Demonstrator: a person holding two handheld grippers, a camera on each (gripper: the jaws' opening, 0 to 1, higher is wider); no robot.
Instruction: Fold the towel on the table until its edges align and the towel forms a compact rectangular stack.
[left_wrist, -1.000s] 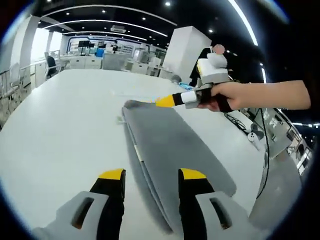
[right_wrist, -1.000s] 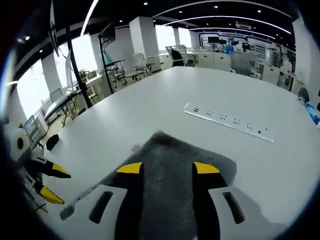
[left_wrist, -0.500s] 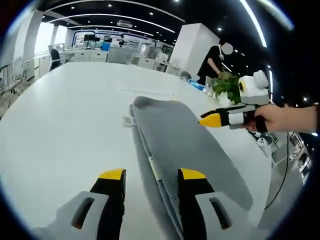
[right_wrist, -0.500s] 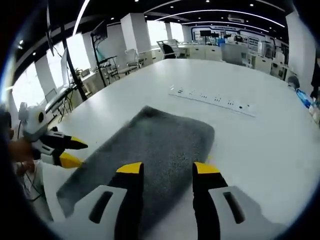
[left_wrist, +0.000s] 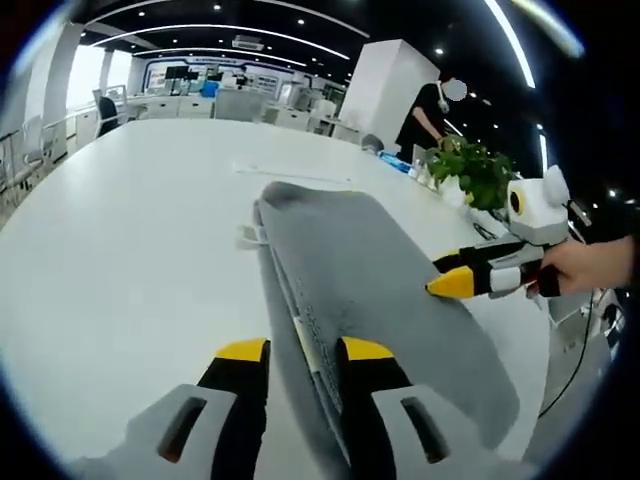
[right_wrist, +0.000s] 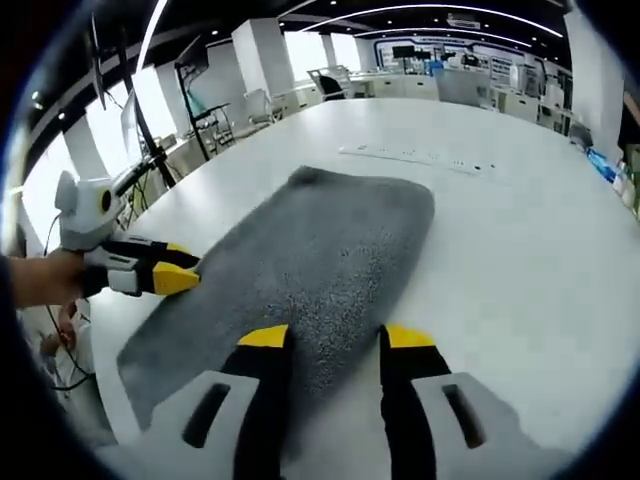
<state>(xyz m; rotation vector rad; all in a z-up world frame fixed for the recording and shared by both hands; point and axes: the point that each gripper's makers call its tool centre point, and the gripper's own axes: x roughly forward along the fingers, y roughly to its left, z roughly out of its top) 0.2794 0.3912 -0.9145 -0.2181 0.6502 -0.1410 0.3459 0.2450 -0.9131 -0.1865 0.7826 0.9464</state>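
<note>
Grey towel (left_wrist: 370, 290) folded on worktop (left_wrist: 120, 250); our left hand-held gripper (left_wrist: 303, 352) narrowly parted, right hand-held gripper (right_wrist: 335, 338) parted, both empty; a one-layer pinch would skew edges.

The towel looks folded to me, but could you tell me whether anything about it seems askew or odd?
Slightly. In the left gripper view, the towel shows layered edges not quite flush along its near long side, and a small white tag pokes out beside its far corner. Otherwise it lies flat.

Your right hand-held gripper (right_wrist: 335, 340) at six o'clock, jaws parted over the folded grey towel (right_wrist: 300, 270), white worktop (right_wrist: 520, 260) beneath, left hand-held gripper (right_wrist: 185, 275) at nine o'clock touching its edge
</note>
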